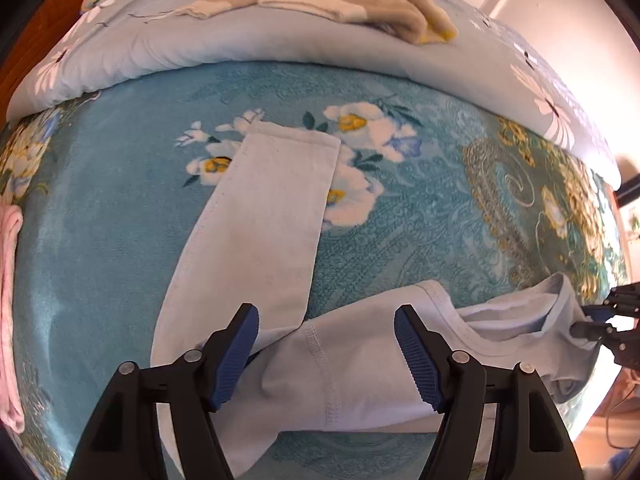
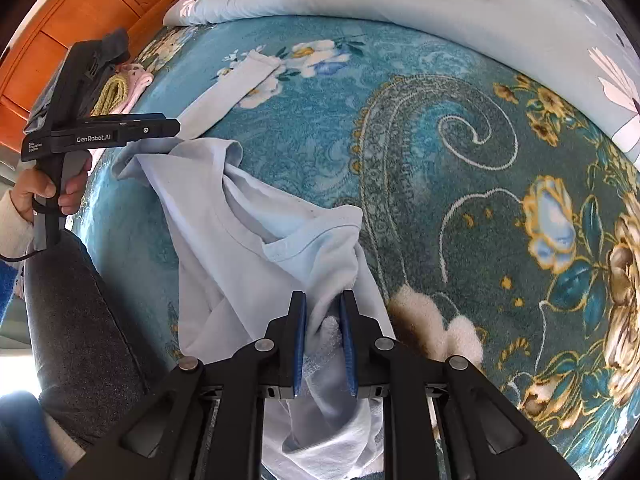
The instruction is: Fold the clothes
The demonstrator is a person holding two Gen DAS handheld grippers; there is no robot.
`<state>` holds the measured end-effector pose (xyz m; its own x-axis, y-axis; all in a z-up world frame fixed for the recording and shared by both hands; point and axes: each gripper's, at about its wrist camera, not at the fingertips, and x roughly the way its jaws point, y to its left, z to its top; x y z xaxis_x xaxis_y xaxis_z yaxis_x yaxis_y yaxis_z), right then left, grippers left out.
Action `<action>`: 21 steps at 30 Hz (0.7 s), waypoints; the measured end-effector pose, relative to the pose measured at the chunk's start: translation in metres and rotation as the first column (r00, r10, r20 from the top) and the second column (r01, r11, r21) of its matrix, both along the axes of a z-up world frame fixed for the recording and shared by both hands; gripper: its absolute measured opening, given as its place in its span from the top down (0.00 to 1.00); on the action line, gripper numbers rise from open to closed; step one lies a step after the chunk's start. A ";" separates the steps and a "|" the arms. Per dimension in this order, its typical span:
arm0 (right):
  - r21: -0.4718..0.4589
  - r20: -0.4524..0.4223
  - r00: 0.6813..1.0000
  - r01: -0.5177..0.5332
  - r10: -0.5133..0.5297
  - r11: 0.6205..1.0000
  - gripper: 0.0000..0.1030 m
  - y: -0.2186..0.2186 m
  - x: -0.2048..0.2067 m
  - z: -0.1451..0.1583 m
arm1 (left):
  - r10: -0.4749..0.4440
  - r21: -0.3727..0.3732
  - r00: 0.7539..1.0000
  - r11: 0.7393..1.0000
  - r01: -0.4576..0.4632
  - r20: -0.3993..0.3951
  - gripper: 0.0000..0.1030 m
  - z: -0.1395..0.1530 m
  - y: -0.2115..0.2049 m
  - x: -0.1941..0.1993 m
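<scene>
A pale blue long-sleeved shirt (image 1: 256, 248) lies on a teal floral blanket (image 1: 120, 184). One sleeve stretches away from me; the shoulder and neckline (image 1: 444, 300) lie near the front. My left gripper (image 1: 326, 324) is open, its blue pads just above the shoulder seam, holding nothing. My right gripper (image 2: 323, 320) is shut on a bunched fold of the shirt (image 2: 240, 248) near the collar. It shows at the right edge of the left wrist view (image 1: 592, 326). The left gripper's body shows at the left of the right wrist view (image 2: 100, 132).
A light blue flowered quilt (image 1: 200, 48) lies along the far side with beige clothes (image 1: 352, 0) on it. Pink cloth (image 1: 10, 280) sits at the blanket's left edge. A wooden cabinet (image 2: 72, 20) stands at the left. A fuzzy cream patch (image 2: 432, 324) lies beside the right gripper.
</scene>
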<state>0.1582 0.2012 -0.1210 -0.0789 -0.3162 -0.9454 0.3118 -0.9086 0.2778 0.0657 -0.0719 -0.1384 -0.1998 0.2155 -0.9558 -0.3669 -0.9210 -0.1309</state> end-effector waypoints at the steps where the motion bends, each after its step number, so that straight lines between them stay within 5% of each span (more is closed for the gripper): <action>1: 0.003 0.011 1.000 0.007 -0.007 1.000 0.83 0.002 0.000 -0.003 | -0.046 -0.030 0.999 0.998 0.046 -0.008 0.28 -0.003 0.006 0.001; 10: 0.020 0.037 0.999 0.028 -0.029 0.999 0.82 0.004 -0.003 -0.007 | -0.305 -0.150 0.951 0.939 0.308 0.045 0.29 -0.026 0.043 0.012; 12: 0.021 0.037 0.999 0.028 -0.029 0.999 0.82 0.003 -0.005 -0.008 | -0.311 -0.146 0.950 0.939 0.312 0.032 0.42 -0.025 0.043 0.015; 14: 0.023 0.032 0.999 0.034 -0.035 0.999 0.82 0.004 -0.005 -0.008 | -0.297 -0.130 0.954 0.946 0.298 0.032 0.77 -0.025 0.042 0.017; 17: 0.037 0.025 0.999 0.037 -0.038 0.999 0.83 0.003 -0.006 -0.007 | -0.295 -0.135 0.955 0.946 0.293 0.008 0.91 -0.025 0.042 0.023; 21: 0.066 0.006 0.999 0.045 -0.046 0.997 0.90 0.003 -0.009 -0.004 | -0.264 -0.114 0.964 0.959 0.259 -0.024 0.97 -0.022 0.037 0.032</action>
<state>0.1487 0.2046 -0.1249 -0.0851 -0.2492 -0.9647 0.2678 -0.9383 0.2188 0.0974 -0.0353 -0.1599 -0.1871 0.1603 -0.9692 -0.5997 -0.8001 -0.0165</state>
